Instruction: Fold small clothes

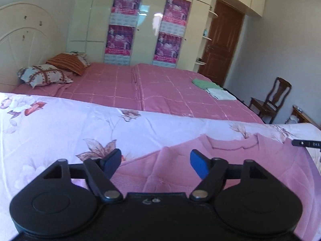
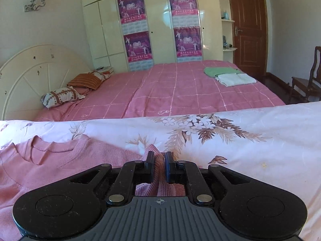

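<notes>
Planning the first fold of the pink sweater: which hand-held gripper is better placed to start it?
Right, probably. The right hand-held gripper is shut on a bunched fold of the pink sweater, ready to lift it. The left hand-held gripper is open over the knit, gripping nothing.

I see pink checked bedspread (image 2: 180, 92); two pillows (image 2: 62, 98) by white headboard (image 2: 26, 76); posters (image 2: 138, 46) on wardrobe (image 2: 104, 30); brown door (image 2: 248, 26); wooden chair (image 1: 270, 98).

Home bedroom, pink-covered bed (image 2: 180, 92) with pillows (image 2: 62, 98), cream headboard (image 2: 30, 74), built-in wardrobe (image 2: 112, 20), wooden door (image 2: 248, 26)
</notes>
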`<state>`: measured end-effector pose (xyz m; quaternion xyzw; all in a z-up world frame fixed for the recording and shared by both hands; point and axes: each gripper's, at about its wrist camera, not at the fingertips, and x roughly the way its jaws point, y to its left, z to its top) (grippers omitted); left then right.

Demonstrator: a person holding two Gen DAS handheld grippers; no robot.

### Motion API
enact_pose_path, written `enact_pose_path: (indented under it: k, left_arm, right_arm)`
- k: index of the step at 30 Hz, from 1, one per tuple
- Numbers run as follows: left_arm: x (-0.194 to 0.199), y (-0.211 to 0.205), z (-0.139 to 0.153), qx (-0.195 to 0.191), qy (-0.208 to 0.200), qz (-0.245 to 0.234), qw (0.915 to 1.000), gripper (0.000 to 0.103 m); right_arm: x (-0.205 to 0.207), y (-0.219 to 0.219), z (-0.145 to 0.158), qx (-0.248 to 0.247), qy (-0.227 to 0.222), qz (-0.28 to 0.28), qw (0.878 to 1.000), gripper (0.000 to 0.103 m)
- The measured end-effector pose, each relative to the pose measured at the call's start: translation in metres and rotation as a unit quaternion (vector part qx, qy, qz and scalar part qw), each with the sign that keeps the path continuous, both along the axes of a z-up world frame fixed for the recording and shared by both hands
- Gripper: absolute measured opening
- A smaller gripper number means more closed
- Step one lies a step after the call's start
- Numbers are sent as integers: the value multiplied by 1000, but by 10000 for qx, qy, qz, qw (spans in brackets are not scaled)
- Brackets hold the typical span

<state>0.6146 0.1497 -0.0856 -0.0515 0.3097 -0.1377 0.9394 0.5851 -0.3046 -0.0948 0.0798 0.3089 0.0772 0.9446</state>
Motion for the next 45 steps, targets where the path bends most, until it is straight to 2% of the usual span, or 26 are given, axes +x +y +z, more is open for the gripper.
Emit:
enact_pose_path:
  k: [1,4,6,7,8,9,10,11,12,14,16,17,22,26,29,30,31,33,35,38,39,40,42,43,44,45]
  left_arm:
    - [6,-4,-3,129,121,-105,9998,42]
    - [27,-19,-17,684,661,-297,9950,43]
    - [31,-24,-23,717,739,-385,9939,40]
    - [31,-26,-23,744,694,-492,9936,19]
    - [28,-30,-23,824,601,-616,9929,6]
    - [21,-33,-20,958,341,-603,9930,6]
    - [8,-33,-13,863,-80,-569,9946,5]
    - [-5,-29,-6,651,-531,-463,9954,5]
    - [-18,-24,3,450,-969,-240,9940,5]
    - [-34,-10,15,199,-1508,396,9876,5]
    - [-22,-2,9,120,-1298,791,9883,5]
    - [-16,-2,4,162,-1207,860,9888,5]
    - [3,-19,-12,753,-881,823,9898,5]
    - [12,-21,-24,1026,-512,855,9897,5]
    - [24,-23,-29,1199,-18,764,9898,11]
    - [21,-21,-25,1198,-60,899,9887,24]
    - [13,-20,-18,1228,-194,1067,9865,42]
    - [-20,-27,5,1034,-748,942,9873,48]
    - [-52,-51,19,634,-859,300,9938,51]
    - [-80,-118,7,696,-885,-835,9901,55]
    - [-85,-139,0,719,-836,-1126,9875,55]
    - [-89,-158,-9,767,-811,-1356,9845,57]
    - [-90,-183,-27,1100,-741,-1496,9798,59]
    - [-86,-189,-39,1336,-586,-1392,9794,60]
    - [-82,-189,-48,1390,-508,-1311,9803,61]
    - [-80,-183,-52,1220,-535,-1289,9827,63]
  right_arm:
    - [1,-1,0,48,13,45,10000,10]
    - [2,2,1,-20,90,126,9999,10]
    - [5,3,0,-55,178,109,9998,11]
    - [6,3,-2,-69,239,113,9996,17]
    - [6,4,-4,-135,301,106,9994,26]
    - [6,7,-6,-193,334,174,9991,34]
    - [6,10,-7,-287,327,245,9988,33]
    - [4,13,-7,-417,278,322,9982,23]
    - [1,14,-4,-431,130,386,9982,7]
    - [-13,10,11,-174,-504,344,9980,7]
    - [-19,8,20,-81,-833,244,9962,7]
    - [-14,10,18,-197,-806,207,9963,7]
    - [9,22,-4,-513,-326,207,9979,7]
    - [20,24,-19,-675,35,173,9976,7]
    - [25,22,-23,-600,185,192,9978,8]
    - [26,19,-22,-549,228,209,9980,18]
    - [25,18,-18,-584,222,140,9979,36]
    - [4,16,-1,-683,-191,-141,9974,57]
    - [-19,13,15,-355,-367,131,9986,56]
    - [-44,37,21,-305,-320,812,9957,51]
    - [-51,49,20,-327,-320,1079,9931,34]
    - [-54,64,17,-336,-256,1335,9902,25]
    - [-55,90,7,-374,-208,1617,9859,25]
    - [-55,98,3,-449,-188,1666,9848,25]
    - [-51,106,-3,-663,-116,1637,9842,25]
    - [-46,111,-12,-965,-2,1458,9846,25]
